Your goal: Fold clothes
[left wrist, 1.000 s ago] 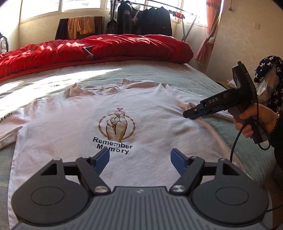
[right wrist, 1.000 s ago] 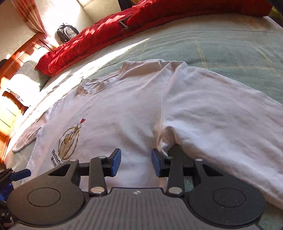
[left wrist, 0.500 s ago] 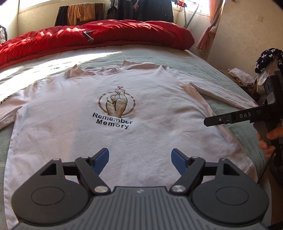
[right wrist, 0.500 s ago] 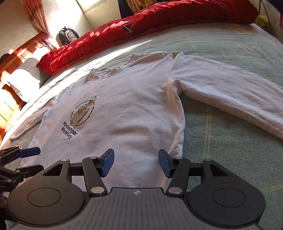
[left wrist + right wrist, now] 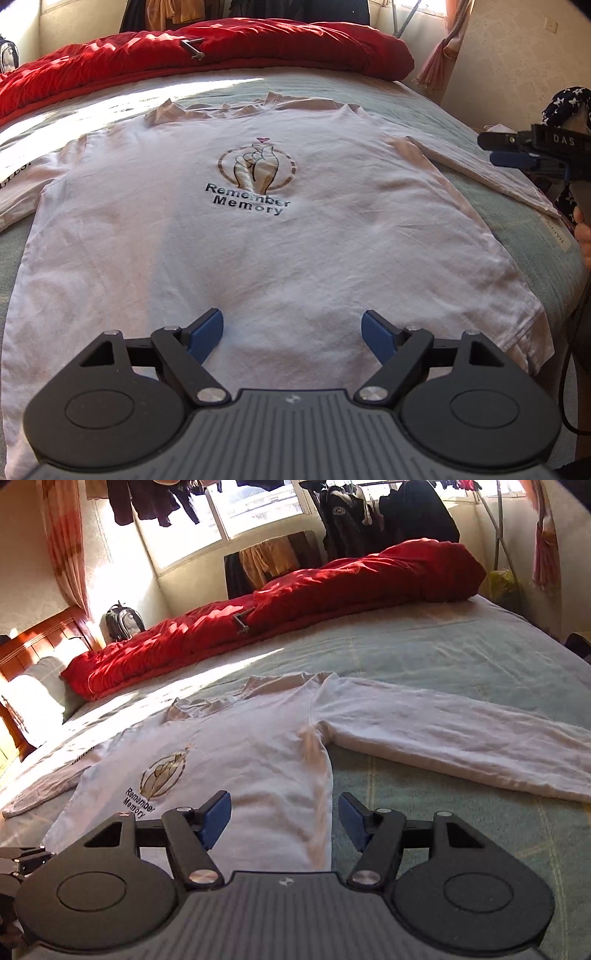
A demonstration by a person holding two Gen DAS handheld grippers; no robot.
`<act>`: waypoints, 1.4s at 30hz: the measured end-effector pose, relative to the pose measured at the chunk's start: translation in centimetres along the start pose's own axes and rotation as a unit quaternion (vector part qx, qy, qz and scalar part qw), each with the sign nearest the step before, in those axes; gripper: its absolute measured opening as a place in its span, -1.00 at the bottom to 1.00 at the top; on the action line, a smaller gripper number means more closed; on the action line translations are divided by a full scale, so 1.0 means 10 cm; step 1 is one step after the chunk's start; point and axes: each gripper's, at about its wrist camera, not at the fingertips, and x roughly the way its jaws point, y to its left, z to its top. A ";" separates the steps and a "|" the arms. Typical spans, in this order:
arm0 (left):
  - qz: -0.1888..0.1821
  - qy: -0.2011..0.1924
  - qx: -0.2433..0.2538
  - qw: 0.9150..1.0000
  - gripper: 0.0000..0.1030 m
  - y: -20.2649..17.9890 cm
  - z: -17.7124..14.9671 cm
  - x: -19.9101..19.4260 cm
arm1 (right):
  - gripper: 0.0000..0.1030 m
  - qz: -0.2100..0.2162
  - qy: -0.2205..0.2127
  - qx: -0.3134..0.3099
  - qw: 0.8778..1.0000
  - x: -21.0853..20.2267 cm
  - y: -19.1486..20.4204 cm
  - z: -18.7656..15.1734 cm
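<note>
Right hand-held gripper [image 5: 284, 818] withdrawn | shirt [image 5: 258, 240] flat | red quilt [image 5: 221, 48] beyond

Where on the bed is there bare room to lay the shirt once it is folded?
Most room: the green sheet between the red duvet and the white long-sleeved shirt's outstretched sleeve. A smaller wedge lies below that sleeve, beside the shirt's side seam. The middle is covered by the shirt; the far edge is taken by the duvet. Both hand-held grippers, left and right, are open.
</note>
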 end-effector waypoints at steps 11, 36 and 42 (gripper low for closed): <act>-0.002 0.003 -0.013 1.000 0.60 0.07 0.04 0.03 | 0.43 0.017 0.014 0.157 0.987 1.01 -0.62 0.37; 0.017 0.009 -0.004 1.000 0.63 0.03 0.14 0.12 | 0.52 -0.188 -0.087 0.220 0.953 -0.11 -1.65 0.04; 0.022 0.009 -0.001 1.000 0.63 0.01 0.14 0.13 | 0.58 -0.199 -0.076 0.219 0.952 -0.10 -1.86 0.15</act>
